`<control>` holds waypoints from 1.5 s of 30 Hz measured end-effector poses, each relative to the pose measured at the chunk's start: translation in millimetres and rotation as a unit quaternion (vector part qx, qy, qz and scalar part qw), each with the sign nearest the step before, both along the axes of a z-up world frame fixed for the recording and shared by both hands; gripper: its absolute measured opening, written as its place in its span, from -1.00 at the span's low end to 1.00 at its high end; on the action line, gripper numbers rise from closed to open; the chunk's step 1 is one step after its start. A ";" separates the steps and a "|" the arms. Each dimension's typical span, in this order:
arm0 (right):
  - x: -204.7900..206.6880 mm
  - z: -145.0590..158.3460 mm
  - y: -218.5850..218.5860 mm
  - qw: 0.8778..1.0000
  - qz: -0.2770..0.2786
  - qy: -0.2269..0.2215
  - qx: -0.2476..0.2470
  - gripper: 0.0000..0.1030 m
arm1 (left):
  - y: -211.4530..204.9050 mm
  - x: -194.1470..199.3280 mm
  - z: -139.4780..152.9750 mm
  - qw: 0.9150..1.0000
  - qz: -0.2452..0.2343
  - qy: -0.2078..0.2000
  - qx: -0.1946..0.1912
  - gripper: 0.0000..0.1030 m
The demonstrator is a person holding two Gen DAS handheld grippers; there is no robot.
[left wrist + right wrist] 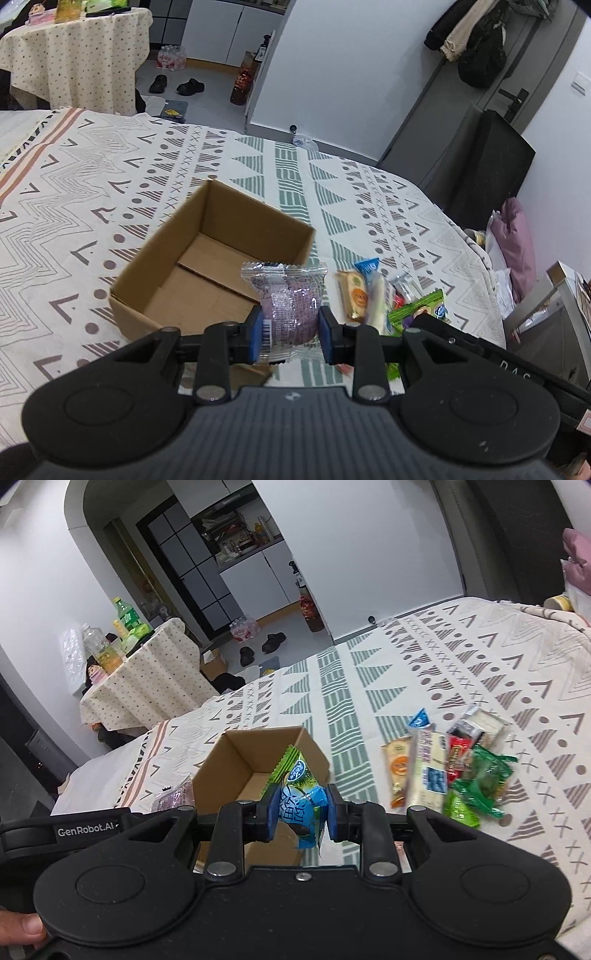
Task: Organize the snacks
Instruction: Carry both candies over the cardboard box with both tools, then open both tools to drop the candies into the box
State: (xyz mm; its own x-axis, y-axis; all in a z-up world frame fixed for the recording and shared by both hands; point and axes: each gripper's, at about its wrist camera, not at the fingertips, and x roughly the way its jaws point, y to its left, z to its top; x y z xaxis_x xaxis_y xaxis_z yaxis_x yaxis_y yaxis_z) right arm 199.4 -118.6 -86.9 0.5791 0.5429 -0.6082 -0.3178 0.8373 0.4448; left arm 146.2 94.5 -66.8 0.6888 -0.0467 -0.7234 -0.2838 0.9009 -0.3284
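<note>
While left tool [290, 334] pinches purple snack [290, 302], right tool [303, 814] pinches blue-green snack [299, 797].

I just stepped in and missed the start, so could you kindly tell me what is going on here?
A person is sorting snacks on a patterned bedspread with two hand-held tongs. The left tongs grip a purple wrapped snack, and the right tongs grip a blue-and-green packet. Both are near the open cardboard box, whose visible floor is bare. A pile of snacks waits beside it.
</note>
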 end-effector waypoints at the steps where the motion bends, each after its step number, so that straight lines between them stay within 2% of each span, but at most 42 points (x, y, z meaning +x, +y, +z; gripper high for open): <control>1: 0.9 -0.2 3.2 1.000 0.002 0.000 -0.001 -0.51 | 3.7 1.0 -1.0 1.000 0.001 0.000 -0.001 -0.42; 18: 22.9 -11.2 66.4 0.999 0.039 0.017 -0.001 -0.51 | 59.2 29.8 -34.9 0.999 0.029 0.021 -0.028 -0.42; 21: 26.6 -14.0 75.1 0.999 0.041 0.021 0.002 -0.51 | 63.2 36.0 -39.4 0.999 0.029 0.029 -0.021 -0.41; 23: 28.0 -16.1 78.7 0.999 0.041 0.025 0.006 -0.51 | 65.5 36.2 -37.7 0.999 0.038 0.027 -0.008 -0.35; 28: 28.2 -17.3 84.0 0.998 0.043 0.035 0.016 -0.51 | 72.5 31.1 -32.6 0.998 0.048 0.027 -0.009 -0.21; 31: 27.7 -15.8 83.6 0.998 0.044 0.039 0.028 -0.50 | 77.4 26.2 -28.5 0.998 0.060 0.027 -0.012 -0.05; 34: 27.6 -12.9 81.5 0.997 0.050 0.040 0.050 -0.36 | 78.6 19.2 -23.7 0.997 0.069 0.024 -0.012 0.11; 35: 27.3 -12.2 79.2 0.996 0.049 0.043 0.054 -0.11 | 78.4 16.8 -22.3 0.997 0.072 0.023 -0.011 0.18; 37: 23.5 -7.8 73.2 0.997 0.041 0.038 0.054 0.10 | 77.3 13.3 -19.4 0.997 0.076 0.023 -0.008 0.31; 41: 18.0 -0.1 59.5 0.997 0.033 0.037 0.057 0.18 | 71.7 5.4 -11.8 0.996 0.084 0.024 0.001 0.63; 45: 8.8 4.4 42.6 0.998 0.026 0.032 0.049 0.35 | 65.3 -0.9 -5.0 0.996 0.091 0.024 0.002 0.73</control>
State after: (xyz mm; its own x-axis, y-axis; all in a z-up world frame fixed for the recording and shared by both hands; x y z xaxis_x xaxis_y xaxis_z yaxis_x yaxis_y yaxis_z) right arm 208.2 -75.9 -82.5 0.5111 0.6291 -0.5857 -0.3277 0.7726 0.5439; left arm 145.2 159.9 -71.8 0.6510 0.0781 -0.7550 -0.4566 0.8348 -0.3074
